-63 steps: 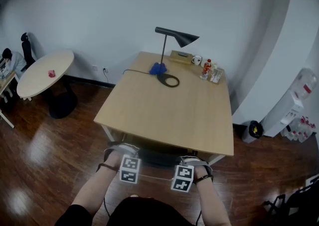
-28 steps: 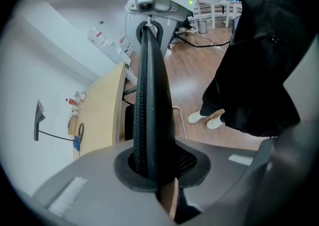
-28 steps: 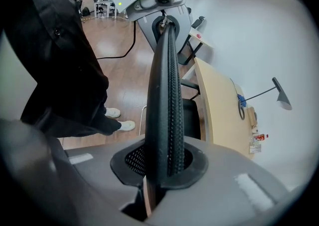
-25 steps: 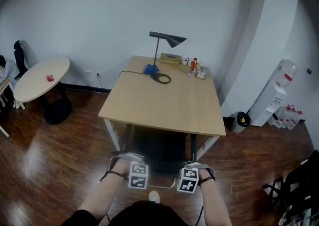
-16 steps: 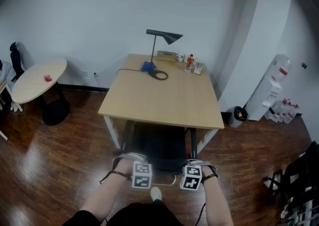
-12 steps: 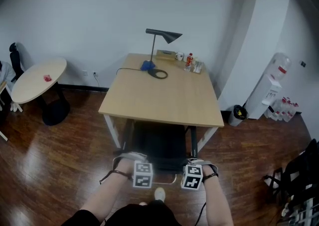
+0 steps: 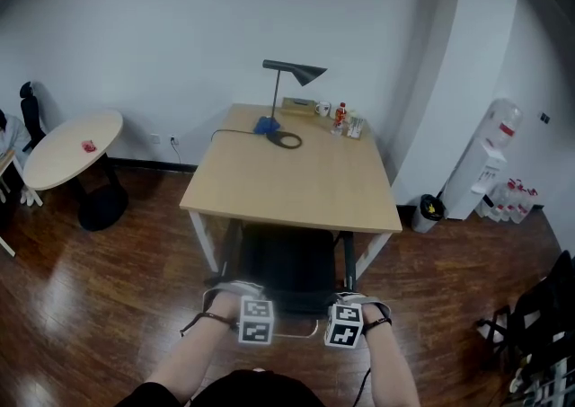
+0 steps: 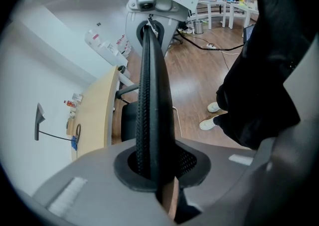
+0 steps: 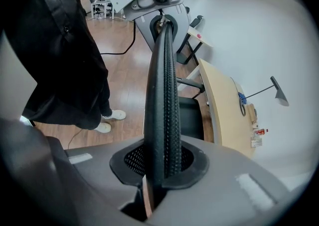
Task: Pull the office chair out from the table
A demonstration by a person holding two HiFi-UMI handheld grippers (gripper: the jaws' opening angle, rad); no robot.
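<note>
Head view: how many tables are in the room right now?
2: the rectangular desk ahead, with the office chair partly beneath it, and a round table at far left. The left edge may cut off another.

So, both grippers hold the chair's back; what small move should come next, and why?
Probably pull the office chair straight back: left gripper and right gripper are shut on its backrest, and it stands close against the table.

Beyond the left hand-held gripper (image 8: pixel 155 176) and the right hand-held gripper (image 9: pixel 158 180), the office chair (image 7: pixel 289 263) runs under the worktop (image 7: pixel 287 182), its base hidden. Items (image 7: pixel 346 122) at the worktop's far end are too small to tell.
</note>
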